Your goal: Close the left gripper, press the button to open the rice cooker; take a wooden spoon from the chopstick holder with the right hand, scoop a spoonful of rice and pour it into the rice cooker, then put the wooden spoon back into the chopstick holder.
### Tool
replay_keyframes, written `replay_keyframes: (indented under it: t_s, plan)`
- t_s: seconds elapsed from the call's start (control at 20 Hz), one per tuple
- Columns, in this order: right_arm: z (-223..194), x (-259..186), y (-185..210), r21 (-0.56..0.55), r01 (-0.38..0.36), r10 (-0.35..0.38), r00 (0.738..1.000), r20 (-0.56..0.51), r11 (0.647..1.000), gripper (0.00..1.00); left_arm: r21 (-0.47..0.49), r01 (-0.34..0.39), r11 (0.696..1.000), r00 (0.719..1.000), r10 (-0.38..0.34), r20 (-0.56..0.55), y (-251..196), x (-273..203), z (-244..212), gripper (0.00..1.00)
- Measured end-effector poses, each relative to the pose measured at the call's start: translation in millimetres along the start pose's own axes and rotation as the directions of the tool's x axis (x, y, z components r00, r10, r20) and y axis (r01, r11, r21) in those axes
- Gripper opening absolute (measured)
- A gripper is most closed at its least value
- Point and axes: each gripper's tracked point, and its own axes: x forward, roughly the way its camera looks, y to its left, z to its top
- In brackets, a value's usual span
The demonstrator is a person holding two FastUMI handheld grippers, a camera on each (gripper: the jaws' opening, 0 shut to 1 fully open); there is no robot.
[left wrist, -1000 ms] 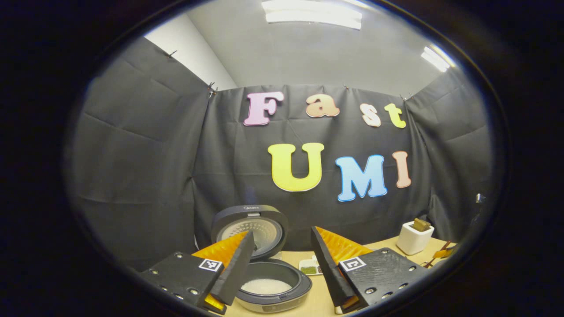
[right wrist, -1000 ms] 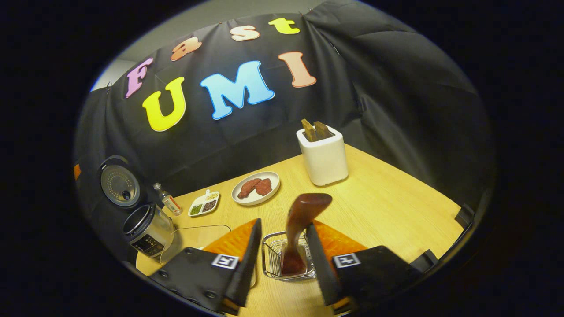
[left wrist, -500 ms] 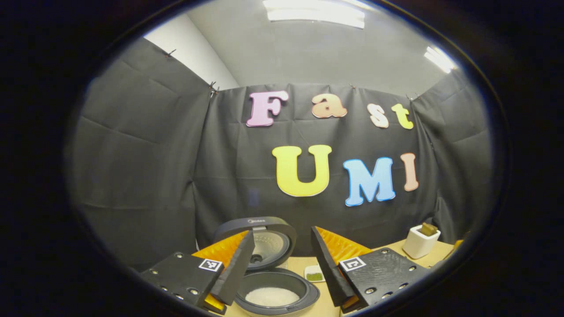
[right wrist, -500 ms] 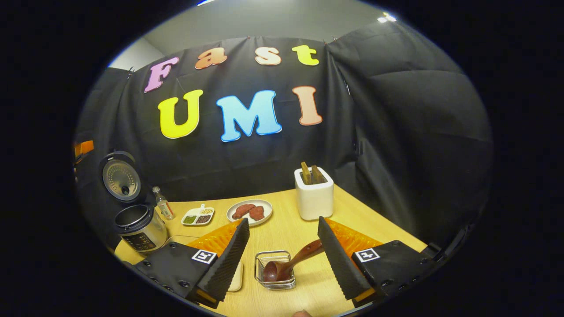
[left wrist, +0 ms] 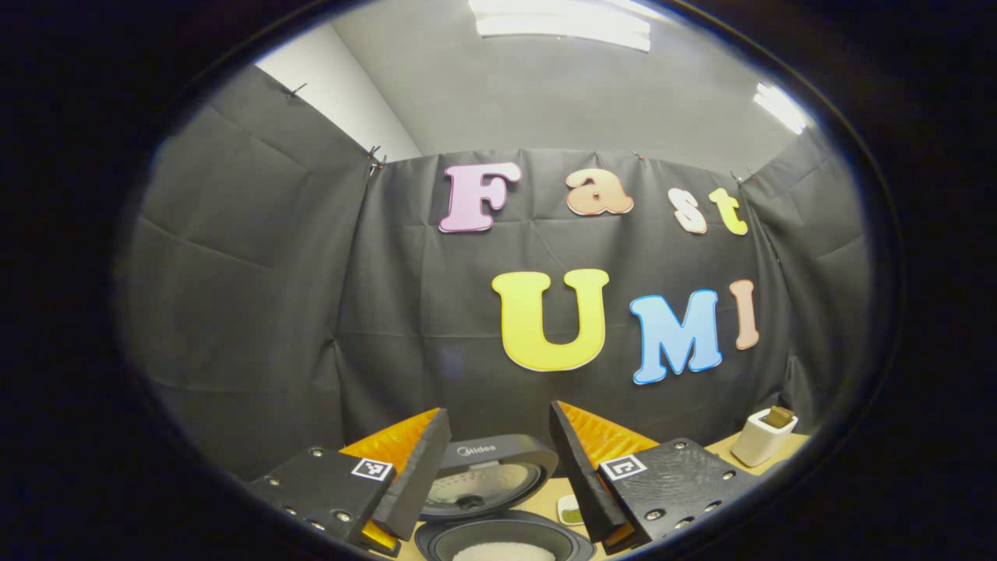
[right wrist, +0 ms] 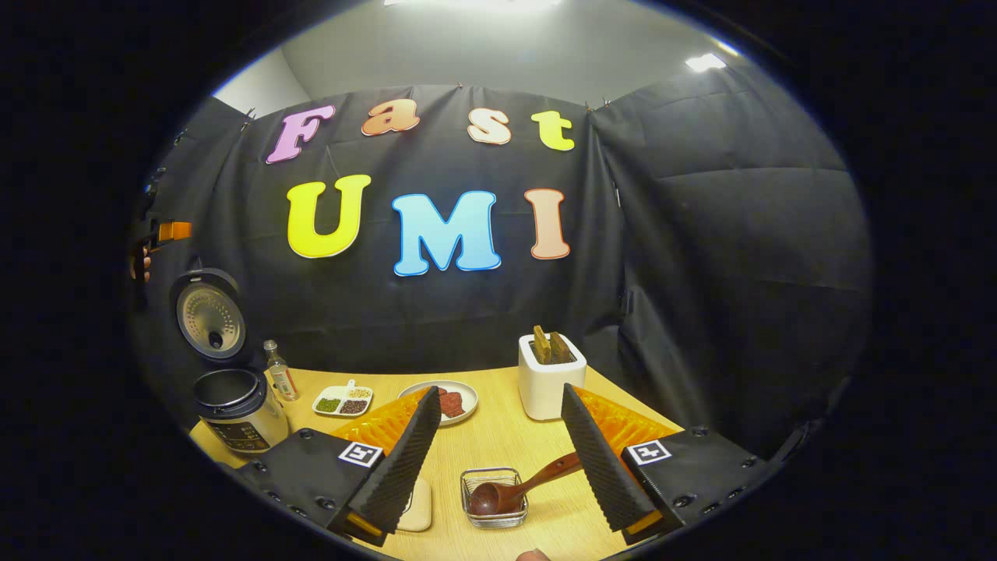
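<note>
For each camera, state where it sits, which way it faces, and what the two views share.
Left gripper view: rides the left gripper, low, facing the booth wall over the open rice cooker; its fingers spread.
Right gripper view: rides the right gripper, higher, above the wooden spoon lying in the chopstick holder; fingers apart.
Shared: rice cooker, white toaster.

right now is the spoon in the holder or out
In. The spoon lies tilted with its bowl inside the holder, handle sticking out past the rim toward the right gripper, which is open and not gripping it.
</note>
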Motion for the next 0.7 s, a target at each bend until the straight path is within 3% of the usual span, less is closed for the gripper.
replay_keyframes:
  t_s: [0.4, 0.7]
  plan:
    - [-13, 1, 17, -0.013, 0.035, -0.035, 0.999, -0.027, 0.999, 0.98, -0.023, -0.025, 0.999, 0.999, 0.024, -0.047, 31, 86, -27, 0.80]
    - [-13, 4, 23, -0.023, 0.030, -0.031, 0.999, -0.031, 0.999, 0.98, -0.028, -0.038, 0.999, 0.988, 0.033, -0.150, 35, 111, -74, 0.80]
